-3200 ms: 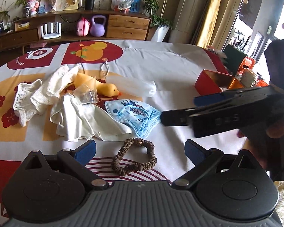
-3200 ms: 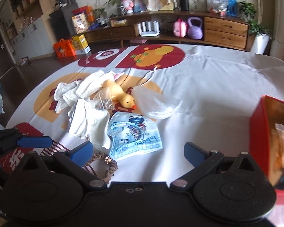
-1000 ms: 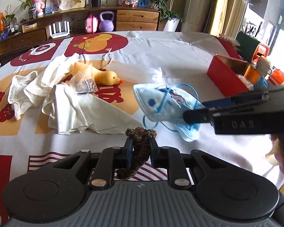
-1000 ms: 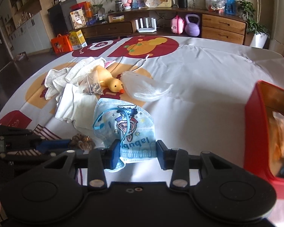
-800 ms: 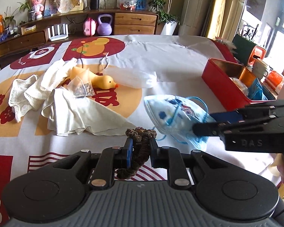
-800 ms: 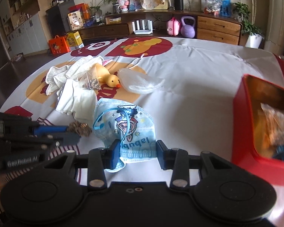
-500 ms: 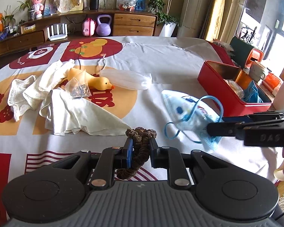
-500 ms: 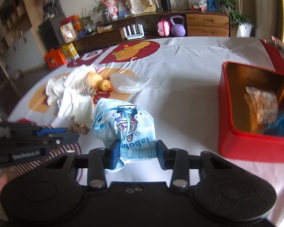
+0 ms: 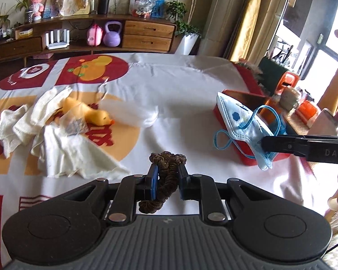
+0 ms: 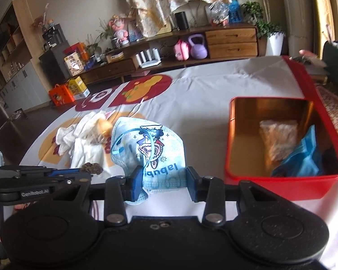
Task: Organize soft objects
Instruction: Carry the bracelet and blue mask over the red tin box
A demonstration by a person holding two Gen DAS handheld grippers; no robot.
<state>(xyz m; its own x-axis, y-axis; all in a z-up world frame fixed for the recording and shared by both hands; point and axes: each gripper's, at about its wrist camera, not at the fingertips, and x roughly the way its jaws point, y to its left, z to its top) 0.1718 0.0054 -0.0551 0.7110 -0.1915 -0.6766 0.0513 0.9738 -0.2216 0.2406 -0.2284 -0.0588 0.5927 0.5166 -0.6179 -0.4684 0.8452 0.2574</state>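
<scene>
Since a second ago we have carried the blue mask (image 10: 154, 148) from above the counter's (image 9: 187, 85) middle toward its right edge, beside the red tin (image 10: 279, 181). Our right tool (image 10: 161, 185) pinches the mask's lower hem, and in the left view the mask hangs in front of the tin. Our left tool (image 9: 166, 181) stays clamped on the brown scrunchie (image 9: 166, 177). White cloths (image 9: 63, 148) and a yellow duck (image 9: 91, 114) lie toward the left edge.
</scene>
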